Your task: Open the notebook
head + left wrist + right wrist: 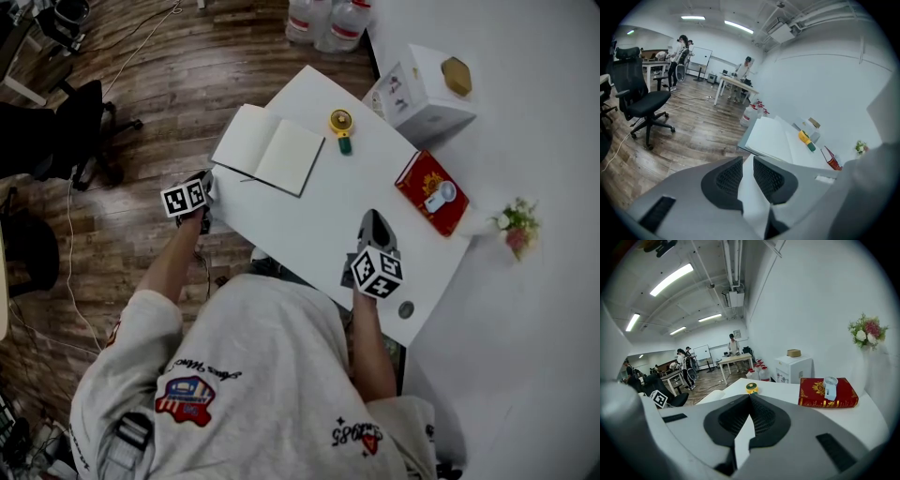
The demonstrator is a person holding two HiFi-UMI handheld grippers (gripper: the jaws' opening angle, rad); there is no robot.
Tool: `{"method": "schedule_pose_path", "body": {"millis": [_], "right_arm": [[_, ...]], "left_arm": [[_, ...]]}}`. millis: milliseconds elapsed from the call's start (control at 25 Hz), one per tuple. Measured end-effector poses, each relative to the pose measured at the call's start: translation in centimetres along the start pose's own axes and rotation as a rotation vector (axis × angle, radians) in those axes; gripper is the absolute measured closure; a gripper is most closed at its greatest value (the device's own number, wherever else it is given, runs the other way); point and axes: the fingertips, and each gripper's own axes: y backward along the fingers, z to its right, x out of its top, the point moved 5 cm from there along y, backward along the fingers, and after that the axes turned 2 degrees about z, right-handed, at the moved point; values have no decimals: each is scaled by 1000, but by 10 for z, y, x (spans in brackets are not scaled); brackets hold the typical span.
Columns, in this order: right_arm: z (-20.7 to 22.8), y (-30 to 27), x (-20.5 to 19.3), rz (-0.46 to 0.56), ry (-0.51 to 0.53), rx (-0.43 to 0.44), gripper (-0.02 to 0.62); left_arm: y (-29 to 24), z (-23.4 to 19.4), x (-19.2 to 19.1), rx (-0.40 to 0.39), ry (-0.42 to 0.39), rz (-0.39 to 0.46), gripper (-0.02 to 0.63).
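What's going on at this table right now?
A person is at a white table with a gripper in each hand. The notebook lies open, pages up, near the table's left edge. The left gripper is by that edge, just short of the notebook, jaws slightly apart with nothing between them. The right gripper hovers over the table, jaws shut and empty.

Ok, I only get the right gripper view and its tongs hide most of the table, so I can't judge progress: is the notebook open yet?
Observer: Yes. In the head view the notebook lies open flat, blank pages up.
Operator: And the left gripper?
Observer: The left gripper is at the edge of the table, just short of the notebook, tongs slightly apart, nothing between them.
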Motion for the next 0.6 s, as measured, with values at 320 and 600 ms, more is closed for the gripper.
{"method": "schedule_pose_path", "body": {"millis": [320,600], "right_arm": [[-32,-15,6,18,31,69,607],[-60,-25,9,30,51,123,607]], "left_arm": [[30,31,21,-38,-307,78,552],[48,79,33,-95,-514,128,586]]}}
